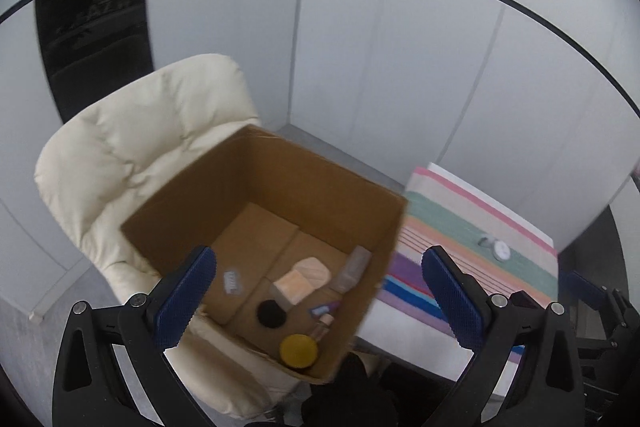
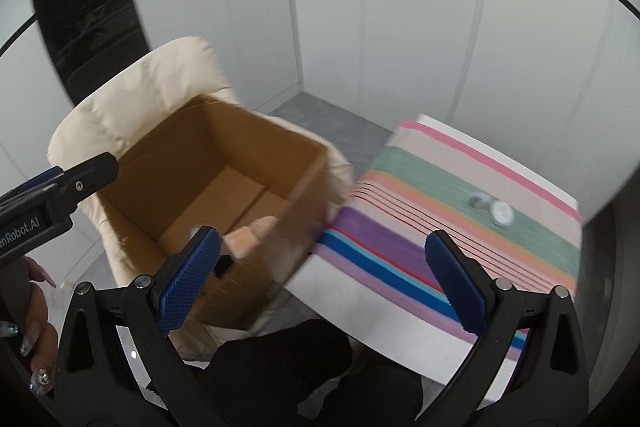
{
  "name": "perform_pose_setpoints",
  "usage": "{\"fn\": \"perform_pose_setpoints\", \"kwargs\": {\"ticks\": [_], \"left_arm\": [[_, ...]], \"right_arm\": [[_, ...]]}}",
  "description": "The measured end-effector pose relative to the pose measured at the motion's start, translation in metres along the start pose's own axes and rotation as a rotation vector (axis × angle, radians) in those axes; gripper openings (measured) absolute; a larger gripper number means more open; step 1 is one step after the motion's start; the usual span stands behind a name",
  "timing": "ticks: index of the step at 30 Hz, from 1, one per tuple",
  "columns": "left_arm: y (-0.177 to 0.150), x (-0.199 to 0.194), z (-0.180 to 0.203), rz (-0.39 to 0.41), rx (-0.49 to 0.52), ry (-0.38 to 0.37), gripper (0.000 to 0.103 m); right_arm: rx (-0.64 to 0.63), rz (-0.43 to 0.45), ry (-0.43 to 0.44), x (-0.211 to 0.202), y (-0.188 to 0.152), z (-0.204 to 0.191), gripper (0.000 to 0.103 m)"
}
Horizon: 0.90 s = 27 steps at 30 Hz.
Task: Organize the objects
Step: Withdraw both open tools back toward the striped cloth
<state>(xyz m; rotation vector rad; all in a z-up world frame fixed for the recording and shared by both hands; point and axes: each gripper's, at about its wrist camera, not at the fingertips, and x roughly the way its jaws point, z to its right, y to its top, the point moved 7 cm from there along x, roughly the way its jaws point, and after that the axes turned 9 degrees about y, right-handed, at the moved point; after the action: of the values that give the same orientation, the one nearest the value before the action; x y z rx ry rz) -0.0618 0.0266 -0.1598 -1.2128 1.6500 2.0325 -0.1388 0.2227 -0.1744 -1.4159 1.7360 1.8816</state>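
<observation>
An open cardboard box (image 1: 192, 203) rests on a cream padded chair (image 1: 132, 143). Inside lie a yellow lid (image 1: 299, 351), a black round piece (image 1: 271, 313), a peach pad (image 1: 302, 279), a clear bottle (image 1: 352, 269), a small purple item (image 1: 326, 308) and a small packet (image 1: 232, 281). My left gripper (image 1: 320, 301) hangs open above the box, nothing between its blue pads. My right gripper (image 2: 322, 279) stands wide open and empty over the gap between the box (image 2: 180, 151) and the striped cloth (image 2: 420, 247). Two small round white objects (image 2: 494, 209) lie on the cloth.
The striped cloth (image 1: 460, 239) covers a table right of the chair, with the round objects (image 1: 496, 247) on it. White panel walls enclose the corner. A dark pillar (image 1: 88, 11) stands at the back left. A hand with long decorated nails (image 2: 34, 339) holds the left gripper.
</observation>
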Motion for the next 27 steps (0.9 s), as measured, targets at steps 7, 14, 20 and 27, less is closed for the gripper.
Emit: {"fn": "perform_pose_setpoints", "kwargs": {"ticks": [7,14,20,27], "left_arm": [[-0.011,-0.014,0.079,-0.001,0.104,-0.121,0.103],[-0.025,-0.019,0.148,-0.011,0.189,-0.210,0.103],[-0.034,-0.008,0.194,-0.038,0.248,-0.240,0.103],[-0.027,0.049,0.259,-0.069,0.276,-0.247,0.103]], "right_arm": [[0.117,0.030,-0.118,-0.051,-0.026,0.068,0.103],[0.249,0.037,-0.222,-0.089,-0.065,0.138,0.103],[0.340,0.038,-0.262,-0.101,-0.090,0.188,0.103],[0.384,0.049,-0.280,-0.070,-0.098,0.256,0.103]]}}
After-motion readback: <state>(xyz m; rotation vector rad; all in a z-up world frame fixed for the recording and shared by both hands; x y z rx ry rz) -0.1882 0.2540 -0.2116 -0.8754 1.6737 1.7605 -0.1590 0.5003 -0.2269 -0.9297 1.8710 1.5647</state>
